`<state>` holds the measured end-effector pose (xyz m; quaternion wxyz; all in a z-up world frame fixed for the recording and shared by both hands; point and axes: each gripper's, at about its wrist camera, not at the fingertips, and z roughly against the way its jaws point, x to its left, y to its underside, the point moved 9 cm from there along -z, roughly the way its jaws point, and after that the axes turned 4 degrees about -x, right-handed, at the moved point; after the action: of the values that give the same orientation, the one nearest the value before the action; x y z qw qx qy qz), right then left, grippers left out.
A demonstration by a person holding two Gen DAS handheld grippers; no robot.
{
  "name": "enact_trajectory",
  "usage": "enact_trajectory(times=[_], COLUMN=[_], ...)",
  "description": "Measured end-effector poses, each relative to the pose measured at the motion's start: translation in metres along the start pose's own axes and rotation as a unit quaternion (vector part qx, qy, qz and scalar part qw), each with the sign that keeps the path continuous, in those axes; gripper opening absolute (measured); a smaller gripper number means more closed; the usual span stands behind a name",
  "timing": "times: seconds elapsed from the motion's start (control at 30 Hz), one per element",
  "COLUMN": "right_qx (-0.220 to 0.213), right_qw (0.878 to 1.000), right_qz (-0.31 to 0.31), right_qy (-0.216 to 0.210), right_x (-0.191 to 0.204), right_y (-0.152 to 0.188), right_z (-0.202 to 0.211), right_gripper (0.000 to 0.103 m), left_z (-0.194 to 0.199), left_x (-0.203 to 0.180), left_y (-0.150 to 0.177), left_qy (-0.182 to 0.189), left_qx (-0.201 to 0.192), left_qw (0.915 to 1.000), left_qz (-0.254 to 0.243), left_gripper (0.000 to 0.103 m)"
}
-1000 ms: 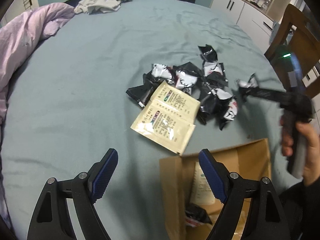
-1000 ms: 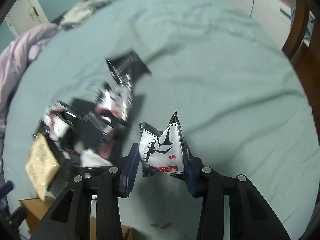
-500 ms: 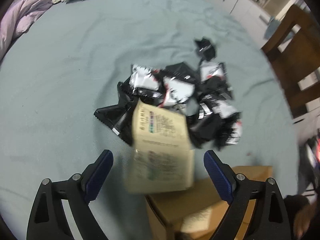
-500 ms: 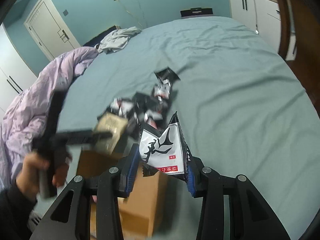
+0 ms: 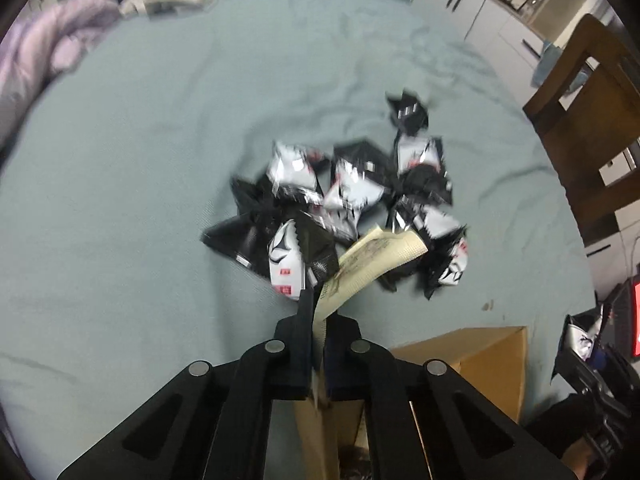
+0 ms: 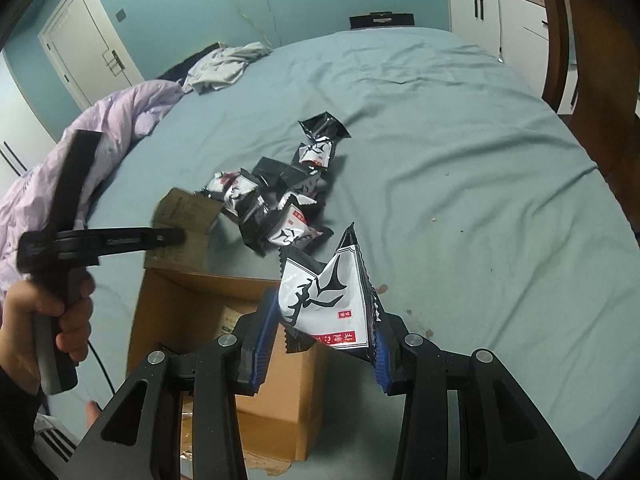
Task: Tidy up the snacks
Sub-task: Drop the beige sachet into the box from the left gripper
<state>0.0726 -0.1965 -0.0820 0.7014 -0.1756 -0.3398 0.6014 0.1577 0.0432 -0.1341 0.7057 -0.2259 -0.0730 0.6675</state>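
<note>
On a bed covered in a teal sheet (image 6: 460, 152), the left tool (image 5: 318, 312) had just snapped closed and pinched a beige packet (image 5: 372, 260) by its edge, lifted beside a pile of black-and-white snack packets (image 5: 344, 200). The right tool (image 6: 320, 328) gripped one black-and-white snack packet (image 6: 328, 296) upright between its blue pads, held above an open cardboard box (image 6: 188, 304) (at the bed's near edge). A hand (image 6: 28, 320) held the left tool's handle.

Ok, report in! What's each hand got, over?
Left gripper just closed on tan packet. Right gripper shut on black-white snack pack. Open box below, unobstructed.
</note>
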Motion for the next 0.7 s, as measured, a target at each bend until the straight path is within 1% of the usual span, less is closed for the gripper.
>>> enact_trajectory(times=[0.13,0.23,0.3,0.37,0.43,0.5,0.57,0.63,0.7], right_qx=[-0.015,-0.021,-0.023,-0.024,-0.023,-0.022,-0.021,-0.019,-0.017], right_qw=[1.000,1.000,1.000,1.000,1.000,1.000,1.000,0.999,0.999], right_qz=[0.000,0.007,0.011,0.014,0.017,0.018,0.020,0.022,0.022], right_qy=[-0.002,0.007,0.010,0.010,0.012,0.011,0.012,0.014,0.017], right_x=[-0.001,-0.001,-0.001,0.000,0.000,0.001,0.002,0.002,0.002], right_y=[0.001,0.004,0.005,0.006,0.007,0.006,0.006,0.006,0.006], right_z=[0.008,0.010,0.012,0.014,0.014,0.014,0.014,0.013,0.012], right_gripper=[0.039,0.039,0.039,0.039,0.039,0.039,0.039,0.039,0.039], left_z=[0.042,0.070,0.087,0.101,0.109,0.108,0.106,0.099,0.093], left_x=[-0.001,-0.003,-0.008,-0.018,-0.028,-0.040,-0.052,-0.065,-0.079], left_y=[-0.009,-0.010,-0.005,0.004,0.011,0.021,0.032,0.044,0.053], left_qy=[0.011,0.018,0.015,0.025,0.040,0.058,0.080,0.088,0.086], left_qx=[-0.058,-0.091,-0.106,-0.116,-0.121,-0.111,-0.093,-0.078,-0.065], left_qw=[0.9982,0.9956,0.9943,0.9926,0.9912,0.9911,0.9911,0.9907,0.9897], left_qz=[0.011,0.015,-0.002,-0.025,-0.038,-0.045,-0.050,-0.068,-0.094], left_gripper=[0.003,0.003,0.003,0.003,0.003,0.003,0.003,0.003,0.003])
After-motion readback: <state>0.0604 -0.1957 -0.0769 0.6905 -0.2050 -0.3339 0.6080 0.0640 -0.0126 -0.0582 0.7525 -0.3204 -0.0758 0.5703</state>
